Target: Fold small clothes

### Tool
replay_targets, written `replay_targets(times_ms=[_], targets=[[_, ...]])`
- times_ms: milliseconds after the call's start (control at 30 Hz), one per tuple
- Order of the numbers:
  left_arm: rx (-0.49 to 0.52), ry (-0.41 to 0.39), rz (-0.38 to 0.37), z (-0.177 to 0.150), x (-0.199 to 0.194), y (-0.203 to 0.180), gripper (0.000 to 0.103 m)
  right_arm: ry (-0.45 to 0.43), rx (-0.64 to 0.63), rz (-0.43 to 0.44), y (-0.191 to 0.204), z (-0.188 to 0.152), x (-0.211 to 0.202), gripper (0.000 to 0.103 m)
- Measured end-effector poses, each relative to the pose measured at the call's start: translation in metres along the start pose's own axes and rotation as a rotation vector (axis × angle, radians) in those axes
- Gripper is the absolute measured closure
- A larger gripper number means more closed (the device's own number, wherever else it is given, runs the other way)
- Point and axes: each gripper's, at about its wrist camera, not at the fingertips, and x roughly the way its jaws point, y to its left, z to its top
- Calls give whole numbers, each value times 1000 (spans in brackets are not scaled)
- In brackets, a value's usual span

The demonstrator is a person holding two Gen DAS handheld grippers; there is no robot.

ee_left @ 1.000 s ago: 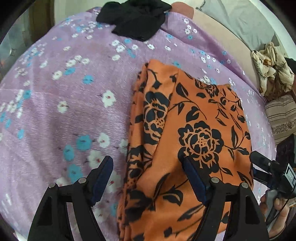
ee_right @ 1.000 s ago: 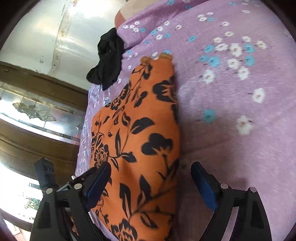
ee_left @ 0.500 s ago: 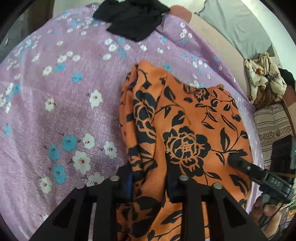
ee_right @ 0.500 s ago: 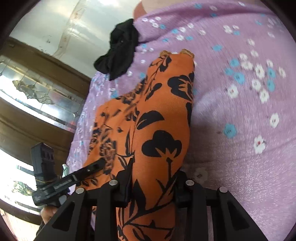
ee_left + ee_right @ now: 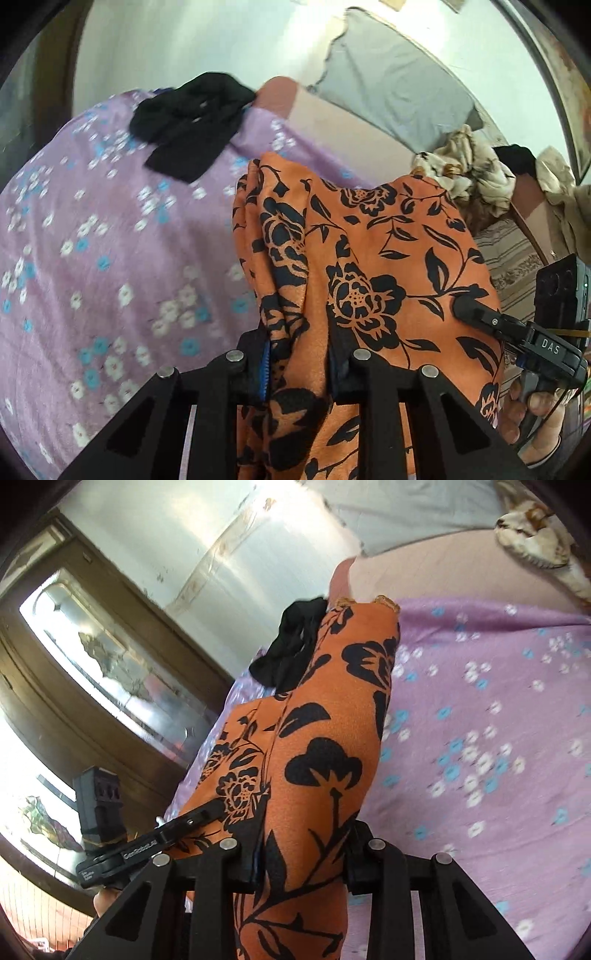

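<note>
The orange cloth (image 5: 369,266) with black flowers hung bunched above the purple bedsheet (image 5: 110,258). The left gripper (image 5: 299,363) and right gripper (image 5: 303,853) each had jaws nearly closed, clamping its near edge.

You get bright daylight in both views. In the right wrist view the window (image 5: 22,775) at the left edge burns out to white, and the pale wall (image 5: 229,554) carries a broad glare streak. The floral bedsheet (image 5: 92,258) smears with motion blur toward its near left corner in the left wrist view. Fisheye bending curves every edge, and black vignette fills the corners. Shadows stay soft.
</note>
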Motion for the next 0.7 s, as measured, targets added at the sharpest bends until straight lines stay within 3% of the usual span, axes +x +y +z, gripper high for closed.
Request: replay_targets(times_ms=[200,700], targets=[[33,-4,-15,0,13,-27,79,-38,-7,-6,-18,6,-19,70],[95,-33,61,7,20,-45,79,-56,-21,40,-33,10,-16,70]])
